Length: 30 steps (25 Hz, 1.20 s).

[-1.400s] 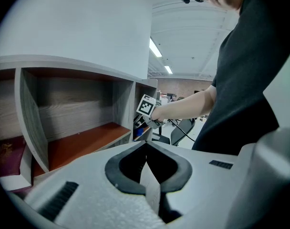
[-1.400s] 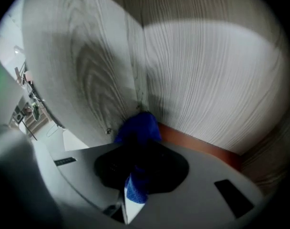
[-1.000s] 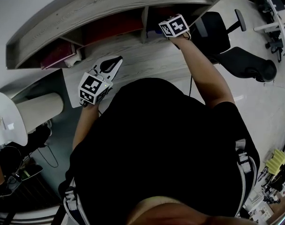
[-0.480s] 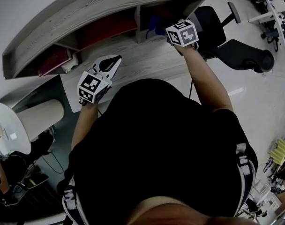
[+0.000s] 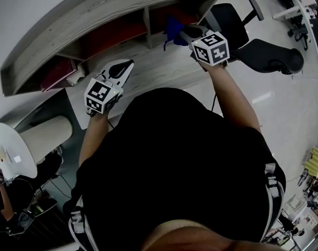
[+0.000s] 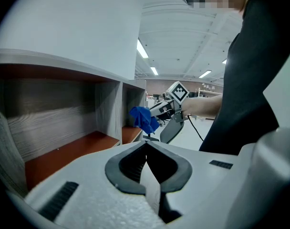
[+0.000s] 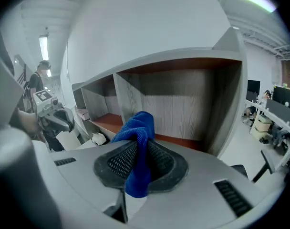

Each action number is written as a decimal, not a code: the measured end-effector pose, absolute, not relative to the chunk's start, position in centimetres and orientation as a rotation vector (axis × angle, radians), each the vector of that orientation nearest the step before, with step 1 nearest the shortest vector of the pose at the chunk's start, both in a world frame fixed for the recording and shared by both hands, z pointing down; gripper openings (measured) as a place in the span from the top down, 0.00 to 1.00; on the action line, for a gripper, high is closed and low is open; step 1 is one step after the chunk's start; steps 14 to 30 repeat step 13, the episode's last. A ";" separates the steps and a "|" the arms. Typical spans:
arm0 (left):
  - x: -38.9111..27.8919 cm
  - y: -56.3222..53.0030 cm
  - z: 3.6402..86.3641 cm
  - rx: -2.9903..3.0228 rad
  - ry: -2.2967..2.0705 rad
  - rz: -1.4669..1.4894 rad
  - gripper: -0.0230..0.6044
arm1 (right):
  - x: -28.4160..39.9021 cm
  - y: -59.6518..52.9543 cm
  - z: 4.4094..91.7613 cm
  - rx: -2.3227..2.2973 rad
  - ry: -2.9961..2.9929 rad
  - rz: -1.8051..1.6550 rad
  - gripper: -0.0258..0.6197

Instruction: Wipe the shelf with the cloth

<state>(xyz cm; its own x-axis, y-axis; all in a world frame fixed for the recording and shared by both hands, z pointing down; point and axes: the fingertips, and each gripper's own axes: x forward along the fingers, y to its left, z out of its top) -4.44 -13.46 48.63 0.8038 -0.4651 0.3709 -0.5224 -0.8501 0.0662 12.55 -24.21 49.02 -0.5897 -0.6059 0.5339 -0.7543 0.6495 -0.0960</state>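
The grey wooden shelf (image 5: 112, 4) has red-brown compartment floors. My right gripper (image 5: 183, 33) is shut on the blue cloth (image 5: 173, 28), held just in front of the right compartment's opening. In the right gripper view the cloth (image 7: 137, 130) is bunched between the jaws and hangs down over them, with the right compartment (image 7: 183, 104) behind it. My left gripper (image 5: 127, 65) hovers over the desk surface (image 5: 154, 69) below the middle compartment, shut with nothing in it. From the left gripper view, the cloth (image 6: 144, 119) and the right gripper (image 6: 165, 109) show beyond the divider.
A pink book (image 5: 58, 73) and a crumpled white object (image 5: 78, 78) lie in the left compartment. A black office chair (image 5: 263, 51) stands to the right of the desk. A white round stand (image 5: 10, 150) is at the left. A person (image 7: 37, 80) stands in the distance.
My right gripper has drawn the blue cloth out of the right compartment, moving right and toward me. The left gripper has stayed about where it was.
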 end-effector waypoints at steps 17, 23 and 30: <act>-4.3 -13.9 48.5 2.816 -0.790 0.481 0.94 | 13.6 -21.0 47.5 1.100 -2.475 0.463 0.88; -4.3 -13.9 48.5 2.816 -0.790 0.481 0.94 | 13.6 -21.0 47.5 1.100 -2.475 0.463 0.88; -4.3 -13.9 48.5 2.816 -0.790 0.481 0.94 | 13.6 -21.0 47.5 1.100 -2.475 0.463 0.88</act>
